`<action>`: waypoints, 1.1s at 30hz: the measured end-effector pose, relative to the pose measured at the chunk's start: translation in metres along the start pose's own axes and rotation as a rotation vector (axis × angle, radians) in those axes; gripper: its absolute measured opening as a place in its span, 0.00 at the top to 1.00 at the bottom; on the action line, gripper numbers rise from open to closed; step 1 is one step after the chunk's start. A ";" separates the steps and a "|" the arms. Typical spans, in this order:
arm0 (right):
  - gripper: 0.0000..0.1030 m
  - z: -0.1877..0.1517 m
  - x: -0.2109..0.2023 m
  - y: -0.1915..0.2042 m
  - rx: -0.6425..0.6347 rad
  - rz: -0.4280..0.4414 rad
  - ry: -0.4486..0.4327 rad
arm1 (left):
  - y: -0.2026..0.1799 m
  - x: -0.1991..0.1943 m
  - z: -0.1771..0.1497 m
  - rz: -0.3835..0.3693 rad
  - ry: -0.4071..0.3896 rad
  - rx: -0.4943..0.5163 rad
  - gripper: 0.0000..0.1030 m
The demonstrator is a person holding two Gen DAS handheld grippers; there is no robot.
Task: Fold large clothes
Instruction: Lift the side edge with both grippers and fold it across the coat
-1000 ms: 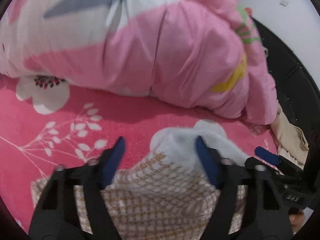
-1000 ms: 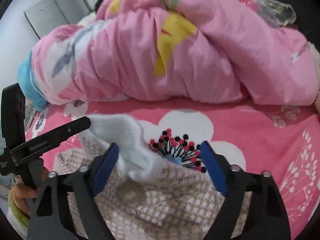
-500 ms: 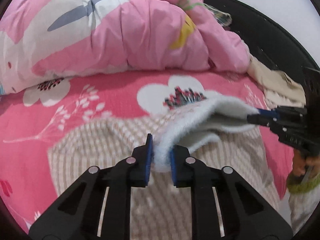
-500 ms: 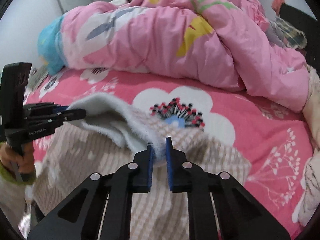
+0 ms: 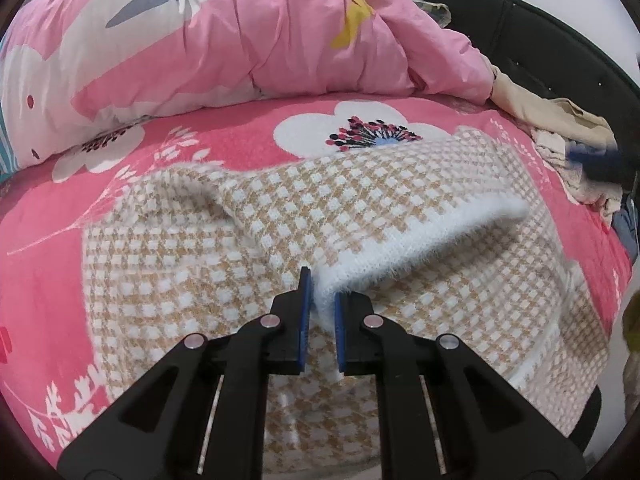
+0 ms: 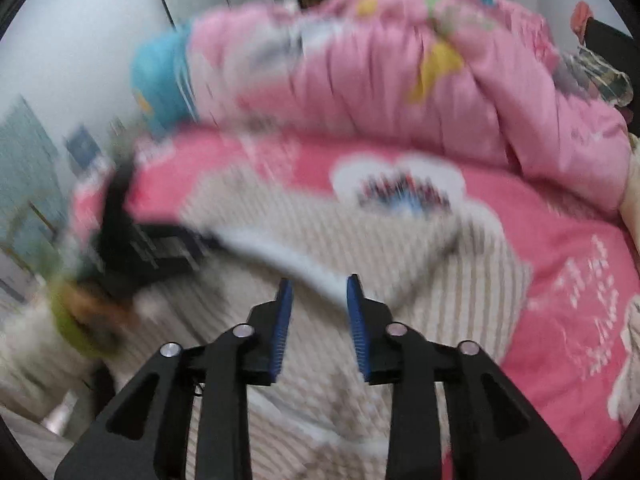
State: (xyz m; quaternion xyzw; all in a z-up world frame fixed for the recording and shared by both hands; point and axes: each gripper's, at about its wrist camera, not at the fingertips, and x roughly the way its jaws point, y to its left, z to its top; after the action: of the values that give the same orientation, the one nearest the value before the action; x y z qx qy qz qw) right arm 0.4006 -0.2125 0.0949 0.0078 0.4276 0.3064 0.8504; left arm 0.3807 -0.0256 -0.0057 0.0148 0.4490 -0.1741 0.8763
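A beige-and-white houndstooth knit garment [image 5: 360,208] with a fuzzy white hem lies on the pink flowered bed sheet [image 5: 48,280]. My left gripper [image 5: 320,300] is shut on the white hem [image 5: 420,244] and holds a fold of it raised above the rest. In the blurred right wrist view the same garment [image 6: 420,280] lies below my right gripper [image 6: 318,292], whose jaws stand apart with nothing between them. The left gripper [image 6: 160,248] shows there at left, holding the hem. The right gripper is a blurred dark shape at the right edge of the left wrist view [image 5: 600,160].
A bunched pink quilt [image 5: 240,32] fills the far side of the bed. A black headboard [image 5: 560,40] runs along the right. Beige clothes [image 5: 560,128] are piled at the right edge. A blue pillow [image 6: 160,76] lies at the quilt's left end.
My right gripper has opened and let go of the white hem and is moving fast. The left gripper still holds the hem; the fold has been pulled toward the near side.
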 end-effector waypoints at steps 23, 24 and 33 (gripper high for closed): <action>0.73 -0.046 0.109 -0.008 0.002 -0.098 0.135 | -0.005 0.037 0.031 0.056 0.003 -0.067 0.84; 0.74 -0.055 0.100 -0.013 -0.007 -0.103 0.141 | -0.003 0.037 0.027 0.043 -0.015 -0.069 0.84; 0.78 -0.037 0.035 -0.018 -0.027 -0.117 0.067 | 0.013 0.028 0.014 -0.034 -0.067 -0.097 0.84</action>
State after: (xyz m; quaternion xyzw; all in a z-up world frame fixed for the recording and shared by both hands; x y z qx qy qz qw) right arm 0.3982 -0.2178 0.0407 -0.0389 0.4513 0.2618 0.8522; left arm 0.4107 -0.0239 -0.0216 -0.0413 0.4274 -0.1675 0.8874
